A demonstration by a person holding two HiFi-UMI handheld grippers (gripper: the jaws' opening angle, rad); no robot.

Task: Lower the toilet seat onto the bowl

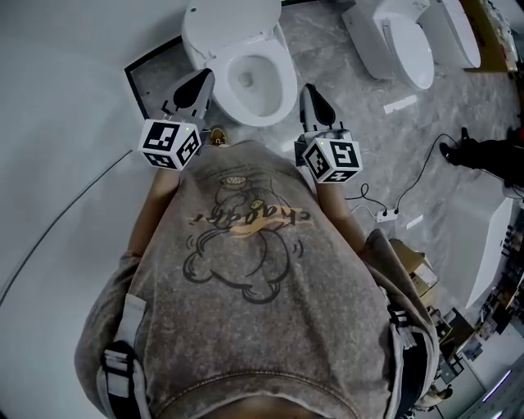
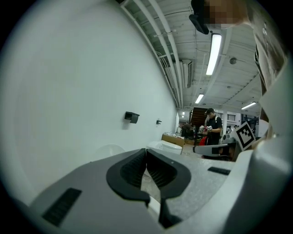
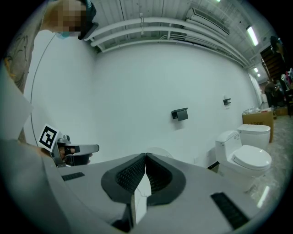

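White glazed ceramic marks the toilet, which stands against the wall just ahead of the person. Its bowl lies open to view from above. A white panel rises at the back. Whether the seat is part of that panel or already rests on the rim cannot be told.

The left hand-held gripper and right hand-held gripper are both closed tip to tip on nothing. They hover at chest height on either side of the bowl, clear of it.

Procedure, if the seat stands up:
- Bring one closed tip behind the seat's top edge and tip it forward.
- Support the underside with the other tip through the descent.
- Set the seat down gently. A free drop risks a slam on hard ceramic.

Materials:
- The toilet is smooth, glossy and rounded, so it is likely slick to a tip.
- The black pads are ribbed and curve out below the tips.
- The gripper bodies are matt grey, each bearing a marker cube.
- The floor is grey veined tile.
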